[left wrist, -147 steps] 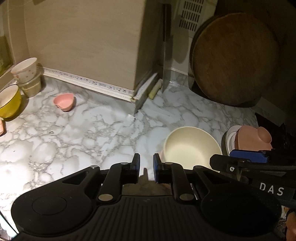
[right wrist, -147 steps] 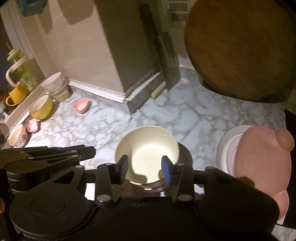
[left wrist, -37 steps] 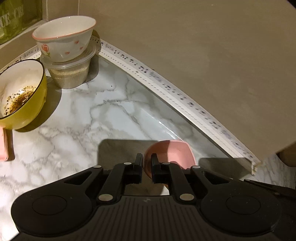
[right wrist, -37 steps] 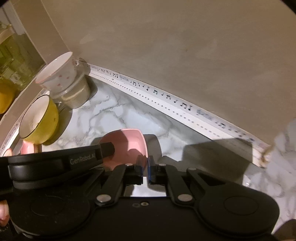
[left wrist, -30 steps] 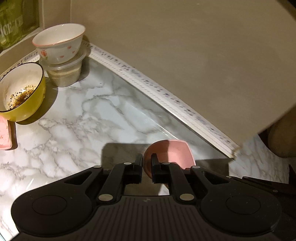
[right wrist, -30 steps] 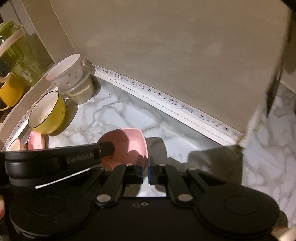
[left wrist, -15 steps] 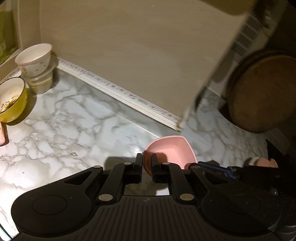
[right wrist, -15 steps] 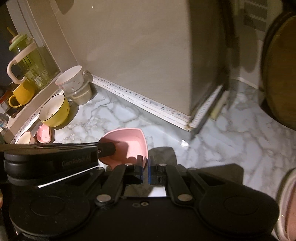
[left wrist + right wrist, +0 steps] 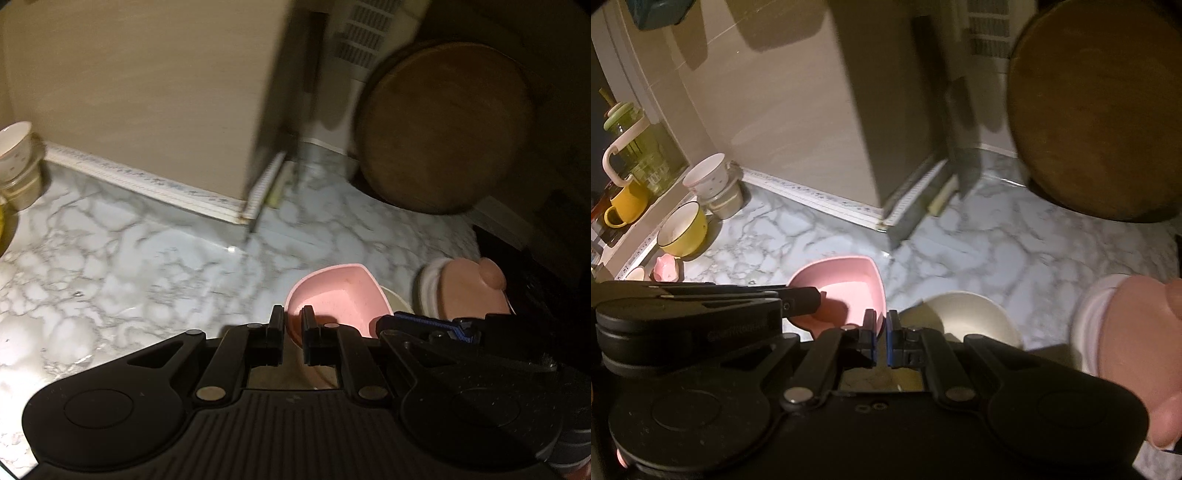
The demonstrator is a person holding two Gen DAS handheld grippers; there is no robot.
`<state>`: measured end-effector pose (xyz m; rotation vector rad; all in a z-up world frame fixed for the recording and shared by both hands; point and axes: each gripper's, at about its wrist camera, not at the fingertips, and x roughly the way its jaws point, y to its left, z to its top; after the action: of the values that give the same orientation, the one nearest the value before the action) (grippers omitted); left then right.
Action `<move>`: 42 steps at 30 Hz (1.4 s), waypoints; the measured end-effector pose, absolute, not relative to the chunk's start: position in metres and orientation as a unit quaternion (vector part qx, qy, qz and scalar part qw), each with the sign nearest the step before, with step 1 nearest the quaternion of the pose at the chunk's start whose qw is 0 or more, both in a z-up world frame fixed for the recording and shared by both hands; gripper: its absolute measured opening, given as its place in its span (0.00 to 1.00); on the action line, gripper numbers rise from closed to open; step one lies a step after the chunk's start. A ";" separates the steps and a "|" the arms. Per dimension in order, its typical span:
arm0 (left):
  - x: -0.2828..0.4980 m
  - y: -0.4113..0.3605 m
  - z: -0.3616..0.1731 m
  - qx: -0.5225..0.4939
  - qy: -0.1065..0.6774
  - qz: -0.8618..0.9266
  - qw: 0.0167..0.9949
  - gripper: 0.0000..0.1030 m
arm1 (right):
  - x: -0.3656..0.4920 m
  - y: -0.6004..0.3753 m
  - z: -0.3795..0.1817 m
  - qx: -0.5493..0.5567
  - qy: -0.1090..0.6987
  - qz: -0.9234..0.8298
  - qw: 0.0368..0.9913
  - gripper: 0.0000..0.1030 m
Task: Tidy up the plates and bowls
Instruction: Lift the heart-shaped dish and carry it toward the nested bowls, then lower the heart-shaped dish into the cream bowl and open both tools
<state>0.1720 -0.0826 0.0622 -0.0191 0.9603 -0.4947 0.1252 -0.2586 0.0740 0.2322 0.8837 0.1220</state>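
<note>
With both my left gripper (image 9: 293, 325) and right gripper (image 9: 881, 332) clamped on the pink bowl's (image 9: 846, 284) rim, uneven pulling could have dropped it onto the cream bowl (image 9: 964, 317)

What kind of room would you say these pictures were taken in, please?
Most likely a home kitchen: a marble-patterned countertop, a round wooden chopping board leaning at the back, and bowls such as the yellow bowl by the wall.

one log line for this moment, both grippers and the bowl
left hand-held gripper: shut on pink bowl rim | right hand-held gripper: shut on same rim | bowl: off counter, beside cream bowl
</note>
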 end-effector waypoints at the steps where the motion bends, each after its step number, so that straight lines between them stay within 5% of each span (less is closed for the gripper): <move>1: 0.169 -0.088 0.063 -0.005 0.457 -0.240 0.857 0.09 | 0.121 -0.263 0.075 0.113 0.426 0.056 0.896 0.03; 42: 0.188 -0.163 -0.011 0.046 0.528 -0.212 0.821 0.09 | 0.135 -0.317 0.005 0.118 0.493 0.071 0.859 0.09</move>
<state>0.1883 -0.1628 -0.0106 0.0977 1.1243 -0.4513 0.1354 -0.3175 0.0048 0.2484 1.0354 0.1495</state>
